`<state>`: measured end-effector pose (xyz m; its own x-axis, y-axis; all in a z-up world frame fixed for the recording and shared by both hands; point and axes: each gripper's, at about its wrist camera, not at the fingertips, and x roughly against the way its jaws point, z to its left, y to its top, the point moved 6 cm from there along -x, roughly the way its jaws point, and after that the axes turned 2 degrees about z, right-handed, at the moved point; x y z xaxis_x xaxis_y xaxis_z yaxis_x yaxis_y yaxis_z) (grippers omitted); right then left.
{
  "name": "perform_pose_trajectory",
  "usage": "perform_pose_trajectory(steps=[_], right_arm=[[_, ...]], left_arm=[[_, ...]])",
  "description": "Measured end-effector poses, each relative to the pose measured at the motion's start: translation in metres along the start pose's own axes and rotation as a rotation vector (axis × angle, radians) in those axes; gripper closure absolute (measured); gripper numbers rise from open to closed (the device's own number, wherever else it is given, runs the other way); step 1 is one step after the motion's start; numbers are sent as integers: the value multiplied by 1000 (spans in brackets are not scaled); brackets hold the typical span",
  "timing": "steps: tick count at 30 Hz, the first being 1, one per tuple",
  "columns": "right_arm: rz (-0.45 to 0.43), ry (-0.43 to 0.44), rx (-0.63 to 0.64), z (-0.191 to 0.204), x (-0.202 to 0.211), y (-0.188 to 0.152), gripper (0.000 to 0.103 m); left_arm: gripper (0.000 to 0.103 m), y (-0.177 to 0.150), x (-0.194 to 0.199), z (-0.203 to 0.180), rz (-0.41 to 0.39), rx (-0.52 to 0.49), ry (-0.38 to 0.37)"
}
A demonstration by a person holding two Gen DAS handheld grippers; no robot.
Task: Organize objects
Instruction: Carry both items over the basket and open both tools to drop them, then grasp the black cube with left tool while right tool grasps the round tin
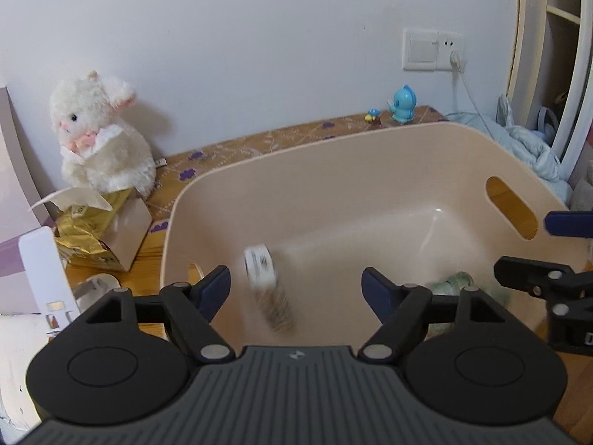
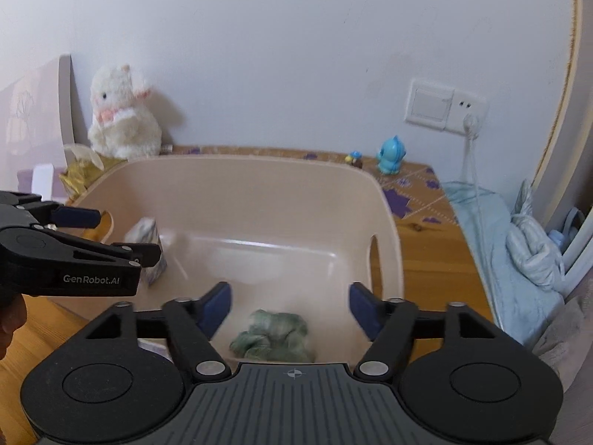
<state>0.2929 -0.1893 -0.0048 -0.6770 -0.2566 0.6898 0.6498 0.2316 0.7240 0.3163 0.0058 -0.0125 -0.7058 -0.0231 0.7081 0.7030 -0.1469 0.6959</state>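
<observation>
While my left tool (image 1: pixel 294 289) hangs spread wide over the near rim of the beige plastic basket (image 1: pixel 333 155), a small blurred packet (image 1: pixel 265 282) with a white label end sits between its blue pads (image 1: pixel 213 291) without touching either, inside the basket by its left wall. My right tool (image 2: pixel 291 306) is likewise released, its jaws parted and empty above a crumpled green cloth (image 2: pixel 272 335) lying on the basket floor at the near right corner. From the right wrist view my left tool (image 2: pixel 111 235) reaches in from the left edge, the packet (image 2: pixel 146 244) just behind its fingertip.

The basket stands on the wooden desk (image 2: pixel 422 244), which carries a brown mat with purple flowers. Left of the basket, a gold tissue pack (image 1: pixel 89 230) lies beside a white plush rabbit (image 1: pixel 100 133) seated against the wall. Farther back on the mat stand a blue toy figure (image 1: pixel 404 104) and a tiny figurine (image 1: pixel 373 114). Above them a white wall switch and socket (image 1: pixel 431 50) holds a plug with a white cable. A pale blue quilt (image 2: pixel 500 244) is heaped to the right of the desk.
</observation>
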Motion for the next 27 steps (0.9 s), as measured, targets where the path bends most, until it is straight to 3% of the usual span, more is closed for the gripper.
perform_pose_trajectory(steps=[2, 6, 13, 20, 27], right_arm=[[-21, 6, -8, -3, 13, 0, 22], [-74, 7, -11, -6, 42, -6, 3], [-105, 16, 9, -7, 81, -28, 0], [-61, 23, 37, -7, 92, -61, 0], [-10, 24, 70, -4, 95, -97, 0]], left_arm=[[18, 0, 9, 0, -13, -4, 9], [15, -5, 27, -1, -33, -21, 31], [14, -25, 63, 2, -51, 11, 47], [8, -59, 95, 2, -58, 45, 52], [8, -103, 103, -11, -17, 64, 39]])
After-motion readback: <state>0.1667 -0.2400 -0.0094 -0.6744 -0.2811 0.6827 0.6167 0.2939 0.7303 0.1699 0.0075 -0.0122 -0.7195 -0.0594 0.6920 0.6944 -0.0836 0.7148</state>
